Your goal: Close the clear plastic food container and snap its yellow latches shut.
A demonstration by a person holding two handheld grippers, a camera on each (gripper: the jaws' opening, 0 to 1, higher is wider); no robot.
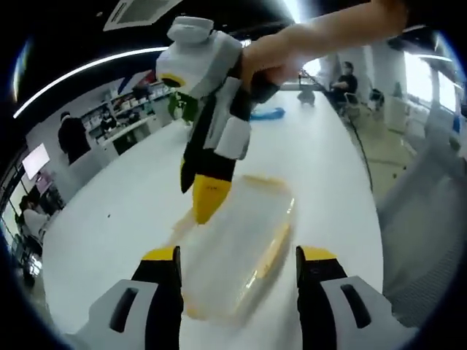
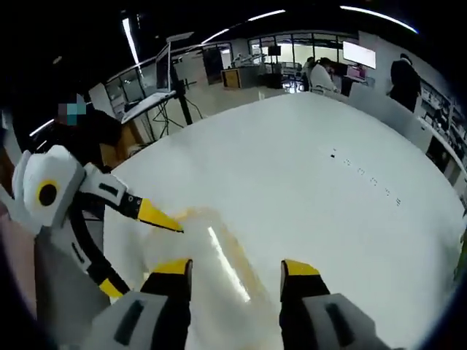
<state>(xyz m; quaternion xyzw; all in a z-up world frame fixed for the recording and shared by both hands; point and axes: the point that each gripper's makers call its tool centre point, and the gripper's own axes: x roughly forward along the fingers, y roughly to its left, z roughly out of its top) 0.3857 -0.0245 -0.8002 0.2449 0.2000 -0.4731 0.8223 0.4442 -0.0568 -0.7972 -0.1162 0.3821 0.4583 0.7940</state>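
in your left gripper view, your left tongs [image 1: 237, 259] rise from the bottom with their yellow-tipped jaws apart, gripping nothing. the container [image 1: 237, 244] lies on the white table [image 1: 117, 211] between and just ahead of those jaws, its near end sitting in the gap. it is blurred, so you cannot tell whether the lid is seated or the latches are snapped; yellow shows along its right edge and at its near corner. above it, your right tongs [image 1: 208, 197] come down from the top of the view, held by your hand [image 1: 273, 58], their yellow tip reaching to the container's far left part. whether that tip touches the plastic cannot be told, and from this side you cannot tell how those jaws stand.

in your right gripper view, your left tongs [image 2: 157, 216] enter from the left, one yellow tip pointing right at the container's [image 2: 208, 266] far left corner, a second yellow tip lower down near the bottom left. your right tongs [image 2: 237, 270] rise from the bottom, jaws apart, with the container's right part between them and a bright glint on its top. this view also shows the bare table [image 2: 328, 197] running wide to the right of your jaws, which the left gripper view hides behind the other tool.
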